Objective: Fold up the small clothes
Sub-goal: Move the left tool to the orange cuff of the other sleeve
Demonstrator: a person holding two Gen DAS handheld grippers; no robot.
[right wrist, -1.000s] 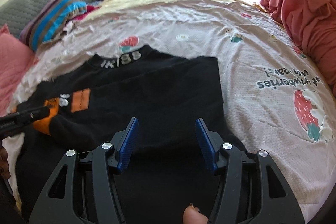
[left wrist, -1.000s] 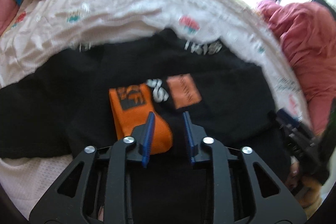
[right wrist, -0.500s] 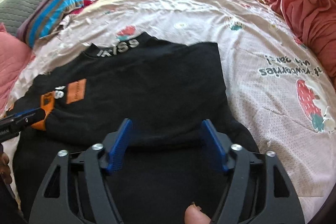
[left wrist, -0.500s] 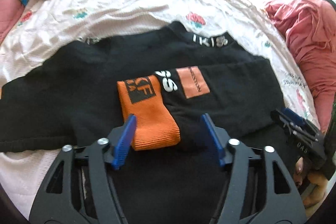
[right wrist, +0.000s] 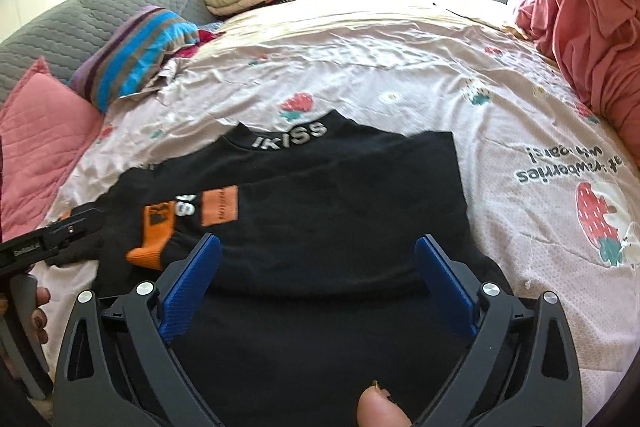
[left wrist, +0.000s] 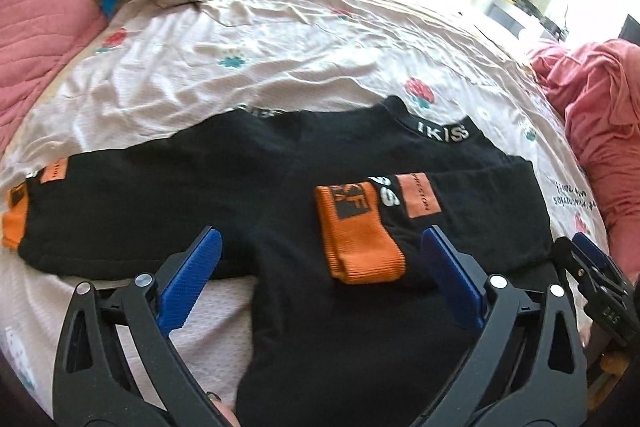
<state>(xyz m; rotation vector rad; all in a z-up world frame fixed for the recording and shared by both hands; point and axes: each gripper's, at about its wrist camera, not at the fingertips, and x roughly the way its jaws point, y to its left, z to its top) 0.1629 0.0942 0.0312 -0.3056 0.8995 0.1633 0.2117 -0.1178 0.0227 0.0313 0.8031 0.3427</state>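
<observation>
Both tools, left (left wrist: 320,271) and right (right wrist: 318,277), are opening wide and have lifted off the black sweater (left wrist: 248,195).

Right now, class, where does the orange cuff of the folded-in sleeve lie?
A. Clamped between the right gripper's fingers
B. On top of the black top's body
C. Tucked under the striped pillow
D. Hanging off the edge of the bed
B: the orange cuff lies flat across the black top, with the sleeve folded over the body; both grippers are open and clear of it.
</observation>
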